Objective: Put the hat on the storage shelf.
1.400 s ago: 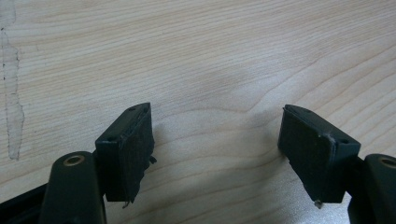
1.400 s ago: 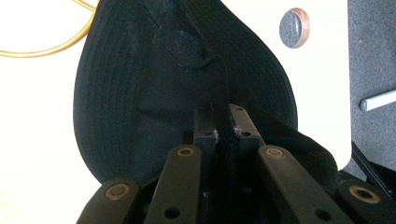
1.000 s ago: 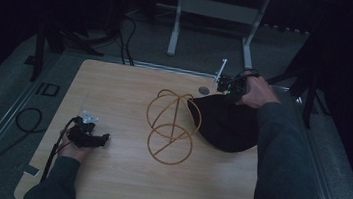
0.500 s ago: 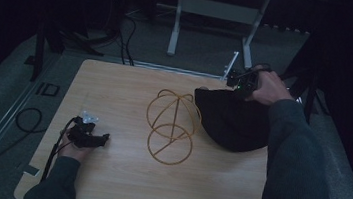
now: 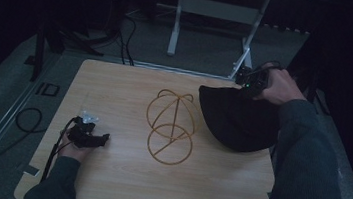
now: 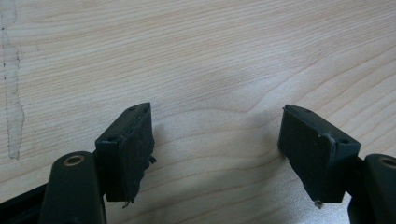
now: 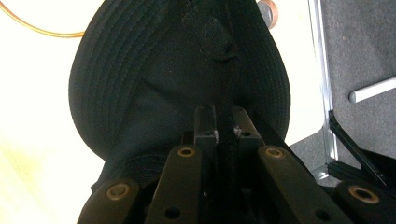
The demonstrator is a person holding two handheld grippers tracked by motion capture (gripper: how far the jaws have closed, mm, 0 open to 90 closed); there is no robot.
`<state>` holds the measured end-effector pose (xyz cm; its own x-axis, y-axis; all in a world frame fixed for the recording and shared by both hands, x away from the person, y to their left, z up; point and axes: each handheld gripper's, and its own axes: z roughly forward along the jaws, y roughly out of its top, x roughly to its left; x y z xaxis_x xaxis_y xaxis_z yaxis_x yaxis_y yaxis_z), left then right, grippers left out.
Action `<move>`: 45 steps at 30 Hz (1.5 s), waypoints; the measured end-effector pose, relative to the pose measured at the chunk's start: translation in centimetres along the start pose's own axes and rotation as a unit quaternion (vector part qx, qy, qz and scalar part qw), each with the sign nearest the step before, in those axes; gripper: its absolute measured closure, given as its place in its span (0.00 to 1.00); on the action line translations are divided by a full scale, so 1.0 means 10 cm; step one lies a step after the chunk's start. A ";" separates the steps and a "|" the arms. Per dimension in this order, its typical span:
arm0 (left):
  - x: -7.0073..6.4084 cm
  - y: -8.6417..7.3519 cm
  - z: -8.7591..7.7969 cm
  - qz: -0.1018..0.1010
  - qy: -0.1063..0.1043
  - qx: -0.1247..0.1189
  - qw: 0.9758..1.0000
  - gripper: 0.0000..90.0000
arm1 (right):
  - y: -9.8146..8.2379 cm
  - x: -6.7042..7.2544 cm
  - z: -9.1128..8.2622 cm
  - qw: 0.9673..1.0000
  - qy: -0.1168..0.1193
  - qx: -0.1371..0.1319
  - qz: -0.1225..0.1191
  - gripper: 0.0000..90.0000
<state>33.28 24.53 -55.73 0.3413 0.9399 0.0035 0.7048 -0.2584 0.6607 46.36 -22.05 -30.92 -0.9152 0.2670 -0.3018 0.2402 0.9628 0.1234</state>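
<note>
Pinching the black hat (image 7: 177, 79) beside the wire stand (image 5: 171, 126), the right gripper (image 7: 223, 125) stays raised; left gripper (image 6: 217, 149) fingers released.

The room is dim. Grey carpet (image 5: 7, 110) surrounds a pale wooden table (image 5: 119, 183). Beyond it stands a white metal frame (image 5: 215, 8) (legs splayed), with black cables (image 5: 132, 29) trailing nearby.

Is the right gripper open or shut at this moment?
Shut on the black hat. In the right gripper view, the right gripper has its jaws pressed together with a fold of the hat's fabric pinched between them.
</note>
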 end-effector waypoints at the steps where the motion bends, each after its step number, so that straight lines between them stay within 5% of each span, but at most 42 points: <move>1: 0.00 0.00 0.00 0.000 0.000 0.000 1.000 0.30 | -0.01 0.00 -0.02 1.000 0.002 -0.003 0.002 0.94; 45: -0.01 -0.01 0.00 0.001 0.001 -0.002 1.000 0.30 | -0.02 0.11 -0.57 0.999 0.015 -0.040 -0.025 0.94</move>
<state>33.21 24.47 -55.78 0.3406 0.9402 0.0066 0.7013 -0.2587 0.6642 43.49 -22.17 -25.85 -0.9351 0.2171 -0.2802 0.1696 0.9682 0.1841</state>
